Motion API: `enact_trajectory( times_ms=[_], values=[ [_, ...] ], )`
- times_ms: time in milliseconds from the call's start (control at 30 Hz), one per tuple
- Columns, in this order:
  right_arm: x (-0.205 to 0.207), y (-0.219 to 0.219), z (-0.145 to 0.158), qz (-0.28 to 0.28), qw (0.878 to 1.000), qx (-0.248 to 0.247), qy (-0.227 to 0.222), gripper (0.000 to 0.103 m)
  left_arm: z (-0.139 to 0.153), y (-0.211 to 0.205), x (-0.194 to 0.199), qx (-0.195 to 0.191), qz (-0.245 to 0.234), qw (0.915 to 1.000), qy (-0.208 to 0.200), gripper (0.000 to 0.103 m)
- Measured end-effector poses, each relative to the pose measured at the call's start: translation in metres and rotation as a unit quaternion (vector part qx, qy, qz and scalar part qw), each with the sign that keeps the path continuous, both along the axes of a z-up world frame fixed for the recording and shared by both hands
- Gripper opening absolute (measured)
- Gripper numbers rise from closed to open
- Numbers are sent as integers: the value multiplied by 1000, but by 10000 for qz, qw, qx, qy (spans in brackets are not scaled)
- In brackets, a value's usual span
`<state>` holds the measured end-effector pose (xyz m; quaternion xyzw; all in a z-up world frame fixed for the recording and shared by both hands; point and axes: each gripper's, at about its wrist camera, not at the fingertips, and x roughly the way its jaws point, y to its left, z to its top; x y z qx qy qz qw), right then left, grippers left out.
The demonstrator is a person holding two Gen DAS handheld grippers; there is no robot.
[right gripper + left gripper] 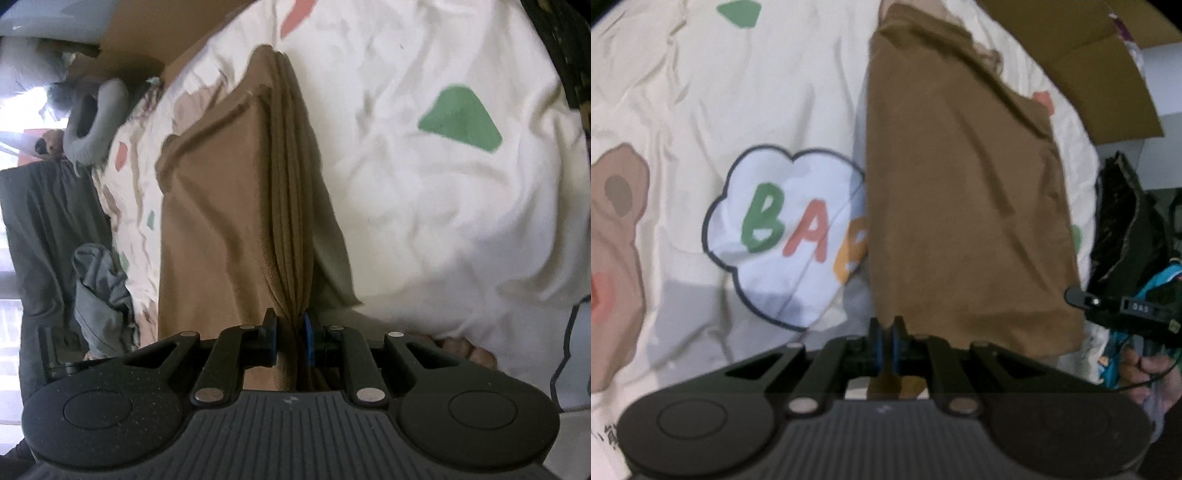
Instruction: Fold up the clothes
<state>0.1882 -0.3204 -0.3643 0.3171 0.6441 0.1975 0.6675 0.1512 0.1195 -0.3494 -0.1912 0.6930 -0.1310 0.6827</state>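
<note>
Presently, item one on my list: a brown garment (pixel 964 206), lying on a bed under a cream quilt (pixel 746 92) printed with a bear, green and pink shapes and a cloud bearing coloured letters. I read the garment as soft, light and limp, likely to sag and slide wherever it is not pinched; its surface looks matte, not slippery, and nothing about it is fragile. It forms a long narrow panel with several layers stacked along one edge, clearest in the right wrist view (pixel 236 206), so it already lies at least partly folded; whether more folds are due I cannot settle. Best hold, in my judgement: at the near corners, through all layers together, so the stack does not splay. Item two: my left gripper (pixel 885 341), closed on the near edge of the cloth, a strip of brown showing between the blue pads. Item three: my right gripper (pixel 290 341), clamped on the bunched layered edge at the near end. Sundries: a cardboard box (pixel 1100 66) beyond the bed, dark clothing (pixel 51 229) and a grey bundle (pixel 101 280) beside it.
</note>
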Motion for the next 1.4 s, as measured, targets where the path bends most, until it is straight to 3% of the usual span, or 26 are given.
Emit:
enact_trajectory(
  times_ms=[133,333,533,967,1400],
  values=[
    [4,-7,-6,-61,9997,-113,184,23,-14,-3,9,52,24,9998,208,12],
    [20,-7,6,-25,9996,-229,-165,41,-5,-2,31,33,237,9996,-167,35],
    [47,15,13,298,9965,-453,-632,53,-8,-12,62,185,266,9985,-443,36],
    [78,28,-5,655,9875,-1065,-955,54,-26,-13,85,128,449,9968,-641,36],
    [85,23,-8,457,9810,-1458,-1196,50,-26,-10,100,194,602,9944,-849,39]
  ],
)
